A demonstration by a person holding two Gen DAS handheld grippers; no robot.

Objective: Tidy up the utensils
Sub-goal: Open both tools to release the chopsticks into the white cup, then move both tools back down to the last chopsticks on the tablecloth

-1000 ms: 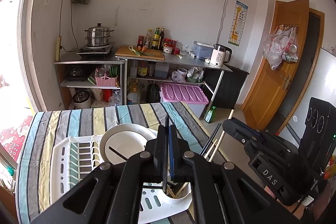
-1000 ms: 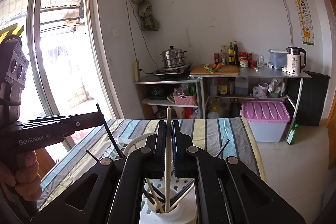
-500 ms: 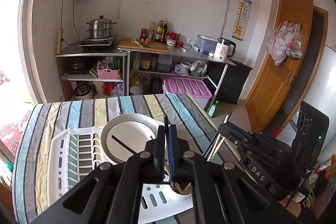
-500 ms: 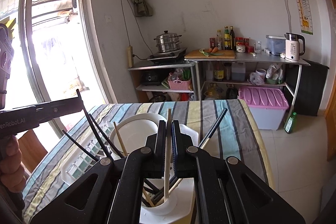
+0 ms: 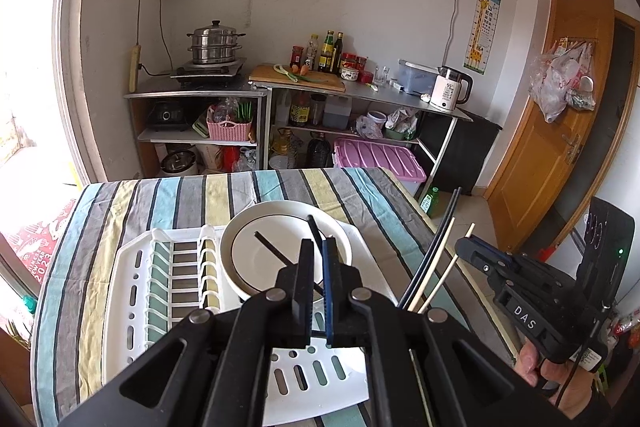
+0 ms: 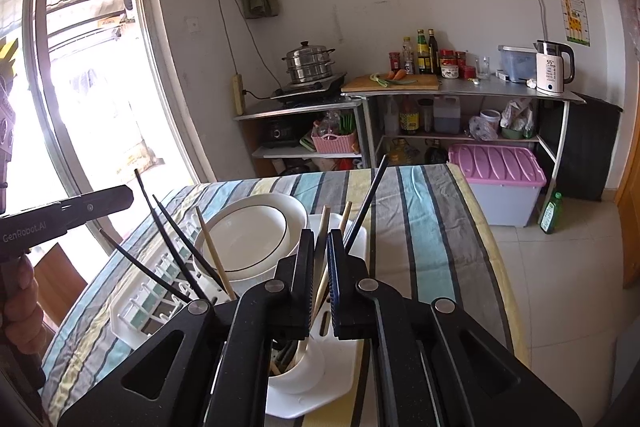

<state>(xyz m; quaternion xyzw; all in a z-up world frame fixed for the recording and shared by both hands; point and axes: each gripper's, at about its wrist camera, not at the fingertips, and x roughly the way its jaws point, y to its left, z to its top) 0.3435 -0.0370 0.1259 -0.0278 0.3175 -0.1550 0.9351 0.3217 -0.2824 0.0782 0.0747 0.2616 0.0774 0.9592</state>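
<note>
Left gripper (image 5: pixel 318 247) pinches a black chopstick (image 5: pixel 314 229); right gripper (image 6: pixel 320 239), jaws opening, straddles a pale chopstick (image 6: pixel 323 227) at centre frame.

Left gripper (image 5: pixel 318 247) pinches a black chopstick (image 5: pixel 315 229) over the plate (image 5: pixel 248 247).

Chopsticks (image 6: pixel 212 259) stand in a cup (image 6: pixel 300 371) on the rack (image 5: pixel 132 291), beside plates (image 5: pixel 240 247).

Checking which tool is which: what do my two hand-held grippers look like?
Both are black, with silver pivot rivets and one blue finger pad. The left hand-held gripper reads GenRobot.AI; the right hand-held gripper reads DAS, its jaws opening around a pale wooden chopstick.
</note>
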